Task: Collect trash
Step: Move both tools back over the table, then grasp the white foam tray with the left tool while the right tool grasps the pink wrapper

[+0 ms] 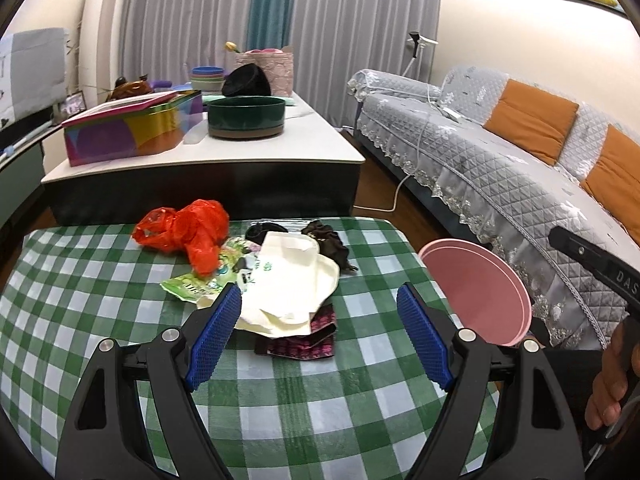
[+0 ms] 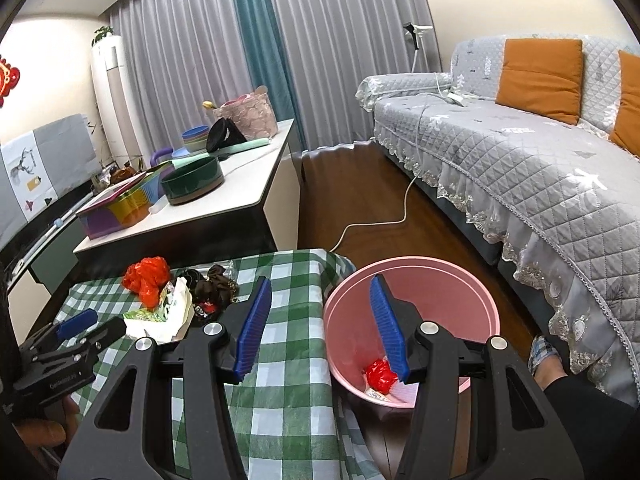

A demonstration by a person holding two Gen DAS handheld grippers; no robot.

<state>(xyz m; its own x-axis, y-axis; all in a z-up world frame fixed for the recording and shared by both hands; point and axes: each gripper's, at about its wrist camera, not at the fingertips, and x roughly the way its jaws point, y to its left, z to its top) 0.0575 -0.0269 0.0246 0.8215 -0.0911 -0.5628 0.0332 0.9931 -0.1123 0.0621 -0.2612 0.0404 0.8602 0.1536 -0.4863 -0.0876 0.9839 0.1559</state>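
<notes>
Trash lies heaped on the green-checked counter point(image 1: 120, 280): a crumpled red plastic bag point(image 1: 188, 232), a cream paper bag point(image 1: 292, 280) over a green wrapper point(image 1: 192, 286), a dark patterned packet point(image 1: 304, 340) under the paper's near edge, and some brown and black scraps point(image 1: 328, 240) at the far side. The pink bin point(image 2: 412, 320) stands on the floor just beside the counter's right edge, and it already holds a red scrap point(image 2: 380, 374) and some pale litter at the bottom.

The left tongs point(image 1: 320, 336) hang over the near side of the heap with the jaws wide and nothing between the pads; the left pad sits just at the edge of the cream paper. The right tongs point(image 2: 324, 328) hover over the gap between counter and bin, jaws partly apart and empty.

By my reading the task is partway through, some pieces binned and most of the heap still waiting, and the step in hand is the left tongs' approach for a fresh pick. The next move calls for lowering the left tongs so the pads straddle the cream paper or the dark packet, closing firmly, then carrying the piece right and over the bin's rim. Thin, loose sheets may slip or drag neighbours along, so a pinch on a raised fold looks safest.
</notes>
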